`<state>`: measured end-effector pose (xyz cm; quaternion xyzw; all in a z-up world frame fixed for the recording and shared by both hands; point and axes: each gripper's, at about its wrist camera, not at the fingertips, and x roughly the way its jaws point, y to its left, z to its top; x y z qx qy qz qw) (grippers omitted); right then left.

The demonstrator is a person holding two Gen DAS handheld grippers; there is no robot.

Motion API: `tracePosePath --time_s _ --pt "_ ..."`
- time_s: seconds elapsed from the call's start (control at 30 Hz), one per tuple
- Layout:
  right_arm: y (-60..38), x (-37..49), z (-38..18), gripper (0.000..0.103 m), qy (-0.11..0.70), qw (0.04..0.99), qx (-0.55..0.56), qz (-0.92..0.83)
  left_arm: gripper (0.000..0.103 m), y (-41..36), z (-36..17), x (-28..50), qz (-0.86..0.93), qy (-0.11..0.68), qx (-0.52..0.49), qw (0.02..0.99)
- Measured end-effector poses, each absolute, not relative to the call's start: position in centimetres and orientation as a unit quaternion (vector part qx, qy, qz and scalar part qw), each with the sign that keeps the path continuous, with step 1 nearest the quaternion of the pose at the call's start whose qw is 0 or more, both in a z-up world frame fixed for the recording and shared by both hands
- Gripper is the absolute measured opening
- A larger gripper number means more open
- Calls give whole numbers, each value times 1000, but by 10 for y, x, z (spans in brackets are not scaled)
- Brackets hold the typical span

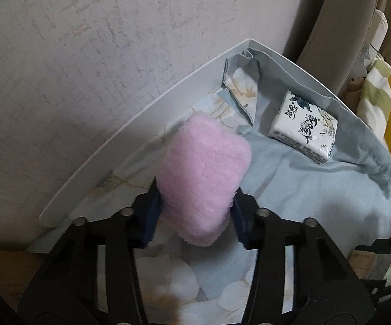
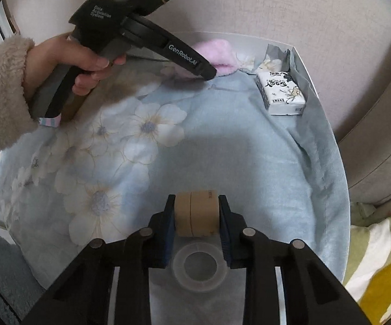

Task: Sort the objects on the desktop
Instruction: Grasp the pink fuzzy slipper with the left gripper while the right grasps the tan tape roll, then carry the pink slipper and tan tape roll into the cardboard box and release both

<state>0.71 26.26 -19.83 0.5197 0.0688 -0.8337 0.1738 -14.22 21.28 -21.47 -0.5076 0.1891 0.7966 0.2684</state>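
A pink fluffy rolled cloth (image 1: 203,168) sits between the blue pads of my left gripper (image 1: 195,195), which is shut on it close to the white rim (image 1: 141,113) at the back. The right wrist view shows that same pink cloth (image 2: 217,51) at the far edge, under the left gripper's tip. My right gripper (image 2: 196,205) is shut on a brown tape roll (image 2: 196,216), held on its side just above the blue floral cover (image 2: 222,149). A clear tape roll (image 2: 199,266) lies flat on the cover beneath the right gripper.
A white tissue pack (image 1: 303,132) with dark print lies near the back right corner, also visible as the tissue pack (image 2: 283,93). A hand in a fluffy beige sleeve (image 2: 68,59) holds the left tool. A grey padded chair back (image 1: 331,40) and a yellow-green blanket (image 2: 379,257) stand to the right.
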Motion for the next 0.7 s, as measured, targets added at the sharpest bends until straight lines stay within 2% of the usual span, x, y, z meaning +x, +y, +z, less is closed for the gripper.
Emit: tracePosePath --time_s 0.2,0.7 --pt "262 8 -182 26 57 168 513 -840 37 202 -193 -133 802 166 -506 269" --pt "240 -6 -104 26 34 160 495 -853 37 138 -67 -93 840 124 -448 279"
